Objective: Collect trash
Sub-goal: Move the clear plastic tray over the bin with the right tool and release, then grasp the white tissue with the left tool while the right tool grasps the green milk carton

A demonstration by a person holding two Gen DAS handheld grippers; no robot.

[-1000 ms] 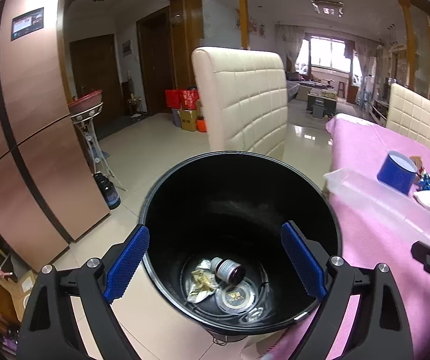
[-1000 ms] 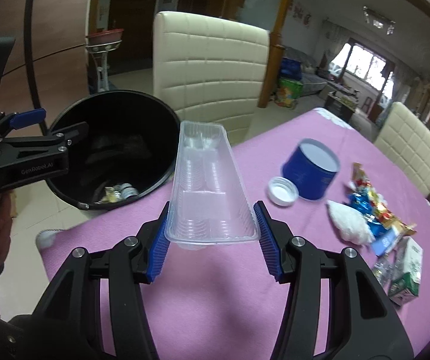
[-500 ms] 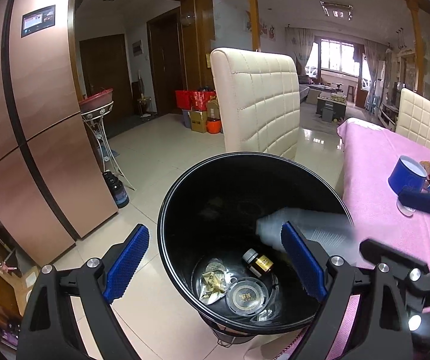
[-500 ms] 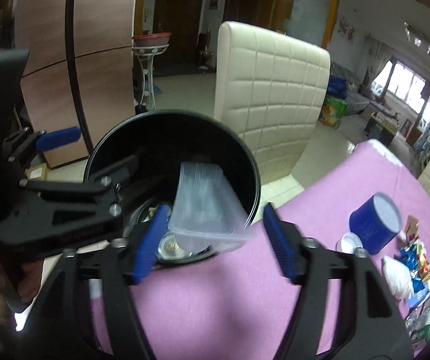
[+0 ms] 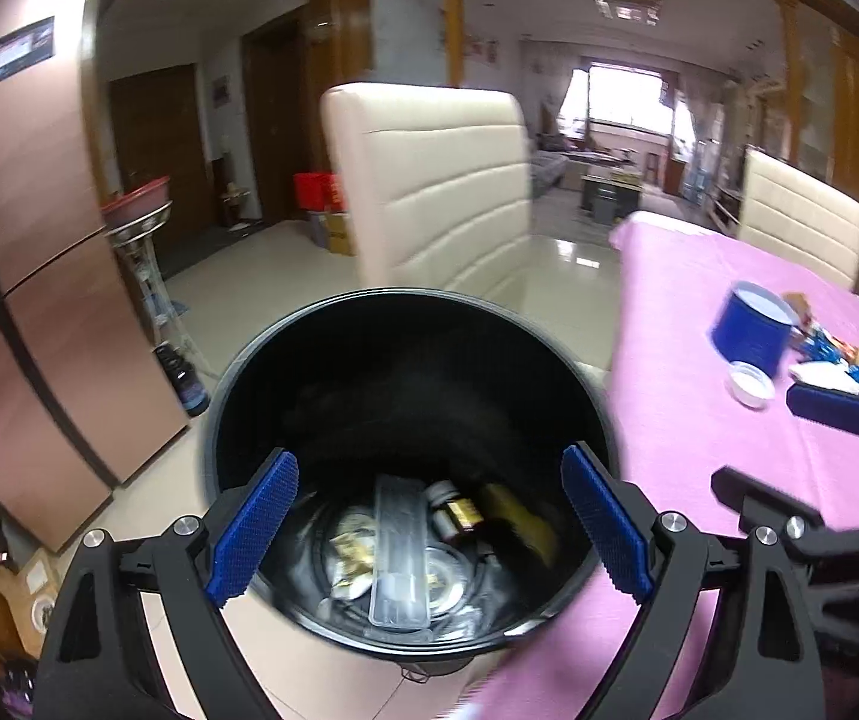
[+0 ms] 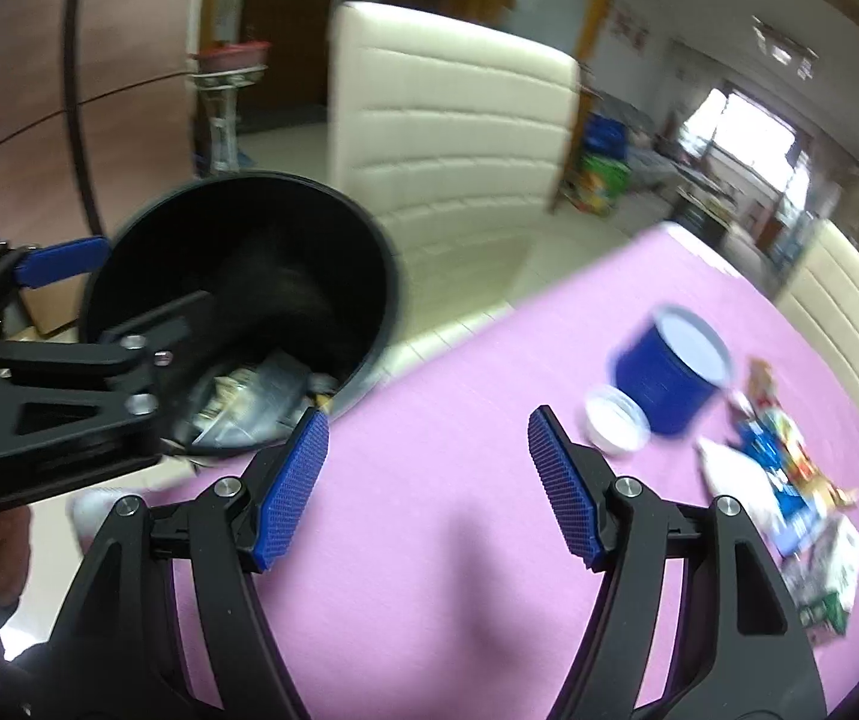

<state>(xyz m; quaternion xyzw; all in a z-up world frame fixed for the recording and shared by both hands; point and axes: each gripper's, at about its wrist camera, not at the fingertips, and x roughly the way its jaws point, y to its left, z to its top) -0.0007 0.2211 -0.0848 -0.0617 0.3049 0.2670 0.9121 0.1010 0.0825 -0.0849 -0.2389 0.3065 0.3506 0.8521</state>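
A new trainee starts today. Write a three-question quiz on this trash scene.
1. True or false: the clear tray lies in the bin.
2. What does the right gripper hold? A a bottle; B a wrapper; C nothing.
3. Name the white thing on the table beside the blue can.

Key
1. True.
2. C. Its jaws have just been opening, and nothing is between them.
3. The cap.
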